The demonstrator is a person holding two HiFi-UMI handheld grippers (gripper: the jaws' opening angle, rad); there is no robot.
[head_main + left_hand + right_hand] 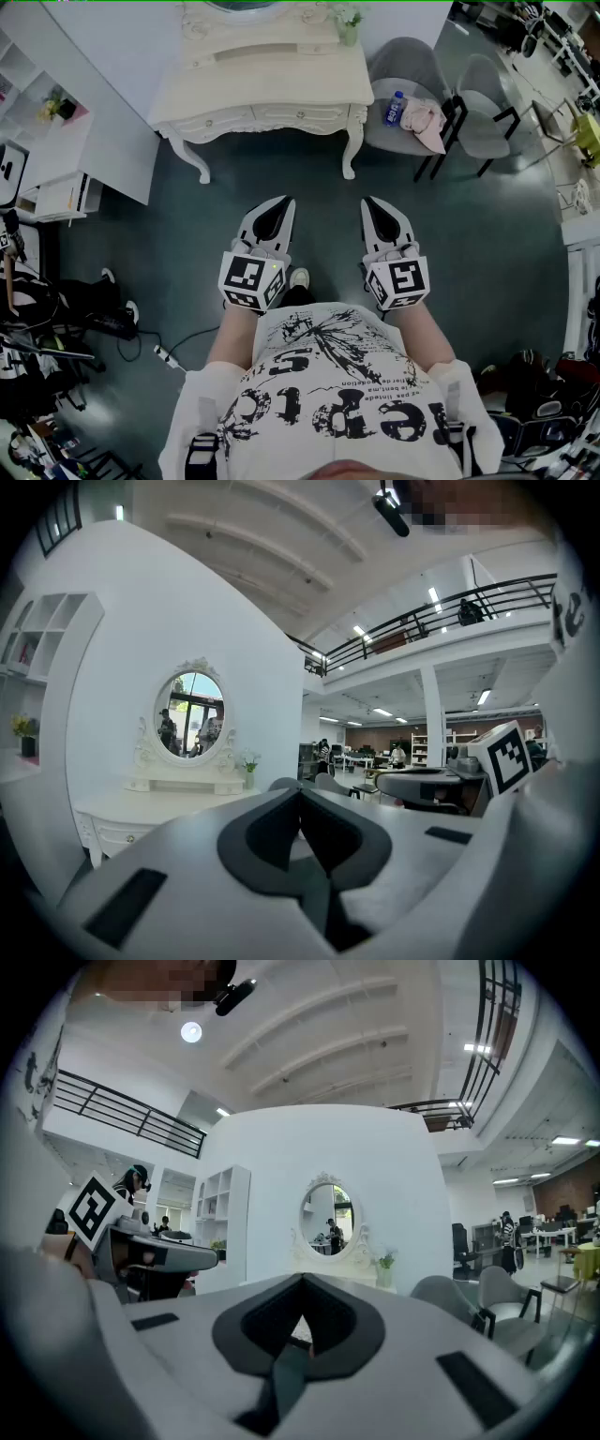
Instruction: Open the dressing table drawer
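A cream dressing table [267, 84] with curved legs stands against the white wall ahead, and its two front drawers [272, 117] are closed. An oval mirror [190, 714] rises above the dressing table [141, 808]; the mirror [324, 1209] also shows in the right gripper view. My left gripper [281, 203] and right gripper [373, 204] hover side by side over the dark floor, well short of the table. Both are shut with nothing between their tips, as the left gripper [300, 794] and right gripper [302, 1281] views confirm.
Two grey chairs [441, 103] stand right of the table, one holding a bottle and a pink cloth [424, 122]. White shelving [37, 141] lines the left wall. Cables and gear [56, 319] clutter the floor at left; bags [534, 394] sit at right.
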